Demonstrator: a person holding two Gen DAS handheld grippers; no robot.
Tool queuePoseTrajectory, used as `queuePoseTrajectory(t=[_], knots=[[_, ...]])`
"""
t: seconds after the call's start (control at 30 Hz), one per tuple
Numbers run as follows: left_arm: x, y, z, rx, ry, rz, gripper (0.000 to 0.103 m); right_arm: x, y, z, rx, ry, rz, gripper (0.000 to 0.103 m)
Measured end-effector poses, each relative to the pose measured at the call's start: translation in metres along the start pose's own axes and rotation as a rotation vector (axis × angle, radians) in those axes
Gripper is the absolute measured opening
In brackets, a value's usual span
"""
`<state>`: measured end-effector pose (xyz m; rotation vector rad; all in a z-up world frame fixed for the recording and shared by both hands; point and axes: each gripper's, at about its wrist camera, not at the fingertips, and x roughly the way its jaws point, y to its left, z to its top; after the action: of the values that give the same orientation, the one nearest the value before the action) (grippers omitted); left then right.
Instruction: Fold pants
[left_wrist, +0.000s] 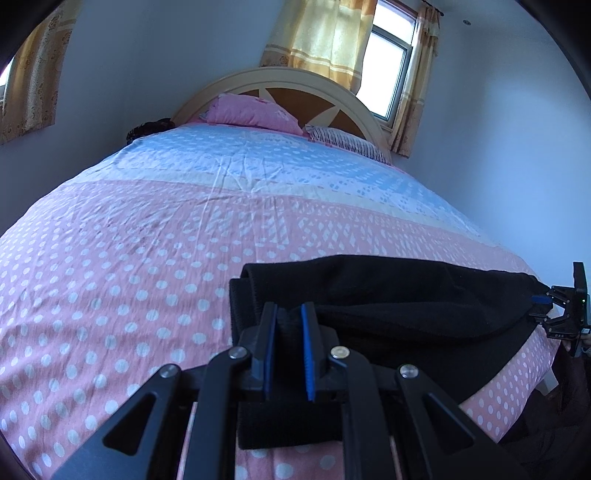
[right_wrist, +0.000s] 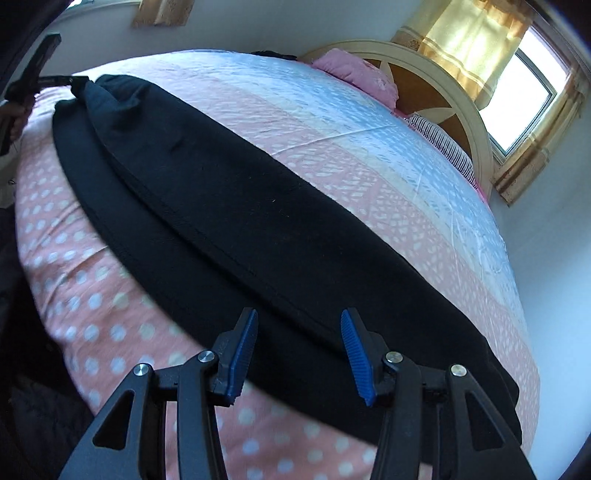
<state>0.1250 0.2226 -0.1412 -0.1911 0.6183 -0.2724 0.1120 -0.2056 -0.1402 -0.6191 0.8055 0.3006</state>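
Black pants (right_wrist: 236, 206) lie lengthwise along the near edge of the bed, one leg stacked on the other. My left gripper (left_wrist: 289, 318) is shut on a bunched end of the pants (left_wrist: 388, 295), with black cloth pinched between its blue pads. From the right wrist view that left gripper (right_wrist: 70, 79) shows at the far top left, holding the cloth's tip. My right gripper (right_wrist: 300, 332) stands open over the other end, blue fingers wide apart, nothing clamped. It appears small at the right edge as the right gripper (left_wrist: 543, 306), at the pants' far end.
The bed (left_wrist: 147, 258) has a pink and blue dotted cover. A pink pillow (left_wrist: 251, 112) and a striped pillow (left_wrist: 347, 142) rest against the round headboard (left_wrist: 295, 79). A curtained window (left_wrist: 388, 74) is behind. A hand (right_wrist: 14, 122) holds the left tool.
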Motion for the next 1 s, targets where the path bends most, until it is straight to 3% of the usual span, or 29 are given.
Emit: queuePoseTrajectory(t=[0.03,0.07,0.1,0.2,0.37,0.53,0.67,0.73,0.8,0.87,1.0], knots=[[0.0,0.0,0.001,0.001,0.001,0.0,0.014,0.002,-0.001,0.002,0.001,-0.001,0.007,0.047],[0.0,0.0,0.001,0.001,-0.001,0.0,0.014,0.004,-0.001,0.005,0.002,-0.007,0.021,0.032],[-0.001,0.0,0.003,0.002,-0.004,-0.005,0.014,0.004,-0.001,0.008,0.001,-0.007,0.031,0.005],[-0.016,-0.005,0.011,0.04,-0.041,-0.022,0.014,-0.009,0.004,0.011,0.003,-0.029,0.006,0.002],[-0.035,-0.007,0.01,0.093,-0.038,-0.049,0.014,-0.041,0.0,0.004,0.005,-0.073,0.021,0.002],[-0.022,-0.007,-0.017,0.117,0.047,-0.034,0.015,-0.016,0.018,-0.017,-0.032,-0.006,0.025,0.002],[-0.024,-0.002,-0.021,0.083,0.044,-0.021,0.025,-0.012,0.017,-0.017,-0.015,-0.012,0.029,0.004],[-0.028,-0.001,-0.02,0.093,0.04,-0.007,0.041,-0.011,0.01,-0.014,-0.007,-0.003,0.048,0.009],[-0.037,0.004,-0.019,0.104,0.03,0.002,0.051,-0.014,0.006,-0.016,-0.017,0.004,0.033,0.032],[-0.044,0.012,-0.021,0.102,0.032,-0.005,0.058,-0.021,0.003,-0.022,-0.023,0.007,0.067,0.047],[-0.054,0.025,-0.027,0.12,0.045,0.036,0.064,-0.035,0.002,-0.029,-0.005,-0.018,0.138,0.047]])
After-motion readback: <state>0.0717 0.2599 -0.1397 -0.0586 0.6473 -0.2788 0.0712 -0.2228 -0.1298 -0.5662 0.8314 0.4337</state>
